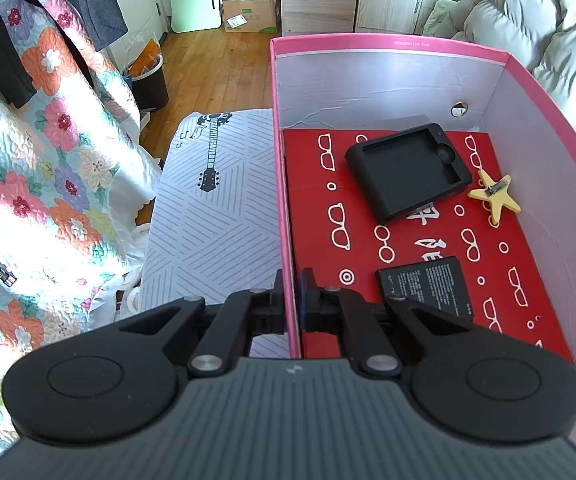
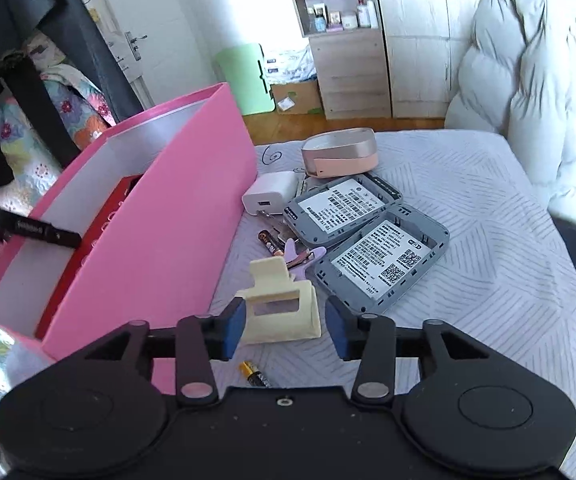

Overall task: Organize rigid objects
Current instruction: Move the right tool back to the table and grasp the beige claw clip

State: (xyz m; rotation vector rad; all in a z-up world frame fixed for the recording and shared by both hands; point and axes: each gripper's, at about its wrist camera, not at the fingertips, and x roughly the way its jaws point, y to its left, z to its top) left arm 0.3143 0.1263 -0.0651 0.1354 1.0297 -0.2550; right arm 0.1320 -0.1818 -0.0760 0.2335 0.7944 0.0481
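Observation:
My left gripper (image 1: 292,296) is shut on the left wall of the pink box (image 1: 388,42), one finger on each side. Inside, on the red liner (image 1: 368,248), lie a black silicone case (image 1: 408,172), a yellow star clip (image 1: 494,196) and a black battery (image 1: 424,286). My right gripper (image 2: 287,330) stands open around a cream claw clip (image 2: 280,308) on the bed. Its right pad is clear of the clip. Beyond the clip lie a purple clip (image 2: 304,258), two grey devices (image 2: 340,210) (image 2: 384,260), a white charger (image 2: 268,194) and a pink case (image 2: 340,154).
One AA battery (image 2: 254,374) lies just under my right gripper, another (image 2: 270,242) beside the box (image 2: 160,220). A white duvet (image 2: 528,100) is heaped at the bed's far right. A floral quilt (image 1: 28,160) hangs left of the bed, with a dark bin (image 1: 150,80) on the wooden floor.

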